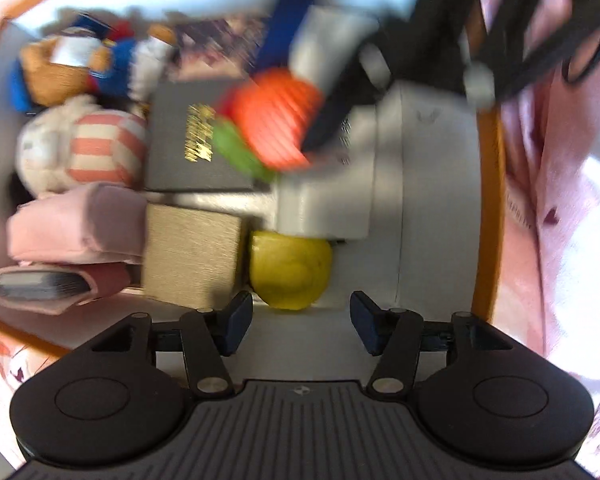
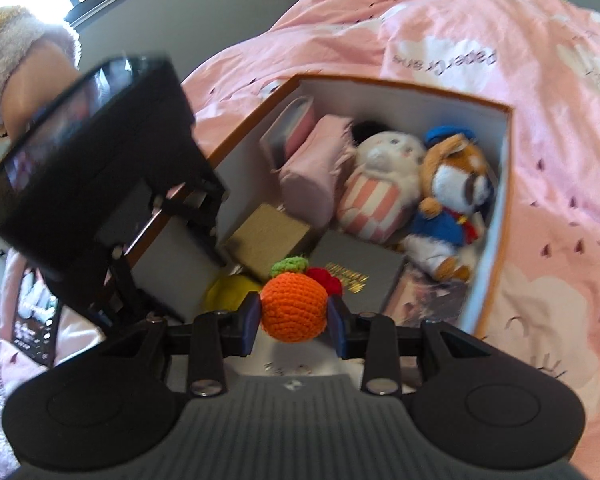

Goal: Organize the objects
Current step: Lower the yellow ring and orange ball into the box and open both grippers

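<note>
My right gripper (image 2: 294, 314) is shut on an orange crocheted fruit (image 2: 294, 304) with a green top, held over the open storage box (image 2: 504, 184). Seen from the left wrist, blurred, the same fruit (image 1: 276, 120) hangs above a black box with gold lettering (image 1: 192, 144). My left gripper (image 1: 302, 322) points down into the box and stands open. A yellow round thing (image 1: 290, 268) lies just ahead of its fingertips, untouched by the pads. The left gripper's black body (image 2: 96, 168) fills the left of the right wrist view.
The box holds a striped white plush (image 2: 374, 192), a duck plush in blue (image 2: 448, 204), a pink pouch (image 2: 312, 176), a tan box (image 2: 266, 240), a white box (image 1: 384, 168) and a picture card (image 2: 424, 300). Pink bedding (image 2: 540, 80) surrounds it.
</note>
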Motion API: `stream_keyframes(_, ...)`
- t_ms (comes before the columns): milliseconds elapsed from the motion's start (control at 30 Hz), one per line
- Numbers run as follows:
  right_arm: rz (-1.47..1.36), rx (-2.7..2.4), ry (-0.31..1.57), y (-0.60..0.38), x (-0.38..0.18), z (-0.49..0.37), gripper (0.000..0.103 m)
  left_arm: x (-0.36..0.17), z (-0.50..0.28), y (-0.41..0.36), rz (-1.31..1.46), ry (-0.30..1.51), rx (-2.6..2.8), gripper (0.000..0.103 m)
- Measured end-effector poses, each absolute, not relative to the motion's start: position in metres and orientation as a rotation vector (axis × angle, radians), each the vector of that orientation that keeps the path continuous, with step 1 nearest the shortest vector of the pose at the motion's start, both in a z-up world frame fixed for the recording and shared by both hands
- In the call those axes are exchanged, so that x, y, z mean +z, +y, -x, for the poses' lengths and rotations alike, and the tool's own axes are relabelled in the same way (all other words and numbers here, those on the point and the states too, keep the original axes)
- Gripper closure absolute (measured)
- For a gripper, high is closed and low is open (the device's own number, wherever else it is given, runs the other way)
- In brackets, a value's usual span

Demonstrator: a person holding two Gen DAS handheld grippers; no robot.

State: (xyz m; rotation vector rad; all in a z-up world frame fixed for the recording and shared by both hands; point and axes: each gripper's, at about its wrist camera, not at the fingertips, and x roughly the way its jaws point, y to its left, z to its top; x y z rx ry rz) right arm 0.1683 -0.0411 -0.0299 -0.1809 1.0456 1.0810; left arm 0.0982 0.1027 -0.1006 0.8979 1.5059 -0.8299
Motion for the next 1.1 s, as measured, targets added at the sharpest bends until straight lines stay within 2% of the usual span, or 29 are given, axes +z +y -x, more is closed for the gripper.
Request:
stream_keyframes(300,0.171,1.203,1.167,-0.012,-0.037,-0.159,0.065,-0.038,-0.087,0.131,-0.555,1.296,-0.599,0.038)
stream_keyframes(533,0.172,1.232,1.234,0.010,-0.046,-0.147,0.065,-0.015,-0.099,0.134,-0.357,1.235,-0.454,0.039)
stream_keyframes(1100,0.128,1.215,1.347,0.024,-0.063,-0.139,0.063,-0.027,-0.116,0.126,-0.353,1.202,-0.441,0.041)
